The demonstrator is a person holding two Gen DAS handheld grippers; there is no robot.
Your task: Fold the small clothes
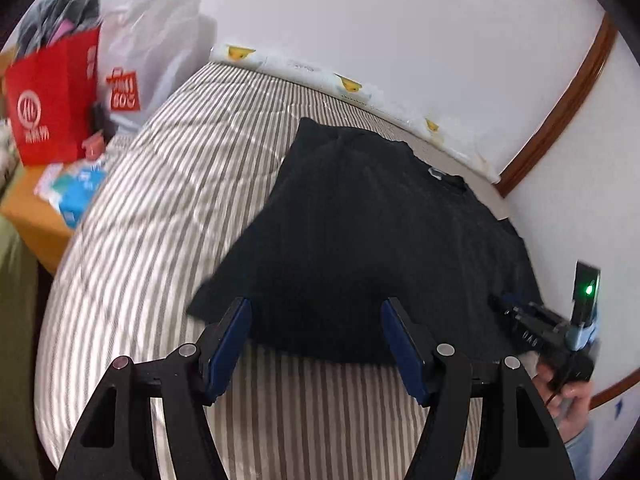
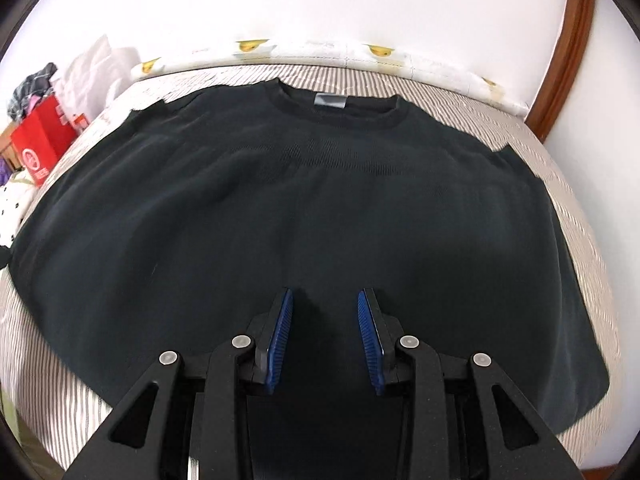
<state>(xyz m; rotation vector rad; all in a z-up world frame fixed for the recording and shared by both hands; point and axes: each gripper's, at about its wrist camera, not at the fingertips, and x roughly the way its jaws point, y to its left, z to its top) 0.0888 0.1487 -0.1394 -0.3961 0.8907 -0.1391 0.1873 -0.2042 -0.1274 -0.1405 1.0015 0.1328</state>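
Bed [image 2: 520,128]: covered by a grey-and-white striped sheet; it fills most of both views and meets a white wall at its far edge.
Wall [image 2: 320,0]: plain white, with a brown wooden trim curving up on the right side.
Shirt [image 2: 304,208]: dark, short-sleeved, spread flat on the striped sheet with the neck toward the wall and the hem toward the camera; both sleeves lie out to the sides (the cloth looks smooth, with only faint ripples across the chest).
Pillow edge [image 2: 320,50]: a white strip printed with small yellow ducks, lying between the sheet and the wall, just beyond the shirt's collar.
Red bag [image 1: 54,100]: upright at the left end of the bed, stuffed with dark clothing at the top; a white plastic bag [image 1: 156,40] stands just beside it.
Left gripper [image 1: 316,340]: fingers spread wide apart, holding nothing; it hovers at the shirt's near hem, toward the shirt's left corner, with striped sheet visible below the blue pads.
Right gripper [image 2: 325,340]: fingers parted, gripping nothing, positioned over the lower middle of the shirt; in the left wrist view it appears at the right edge, held by a hand [image 1: 568,396].
Neck label [image 2: 330,101]: small grey rectangle inside the back of the collar.
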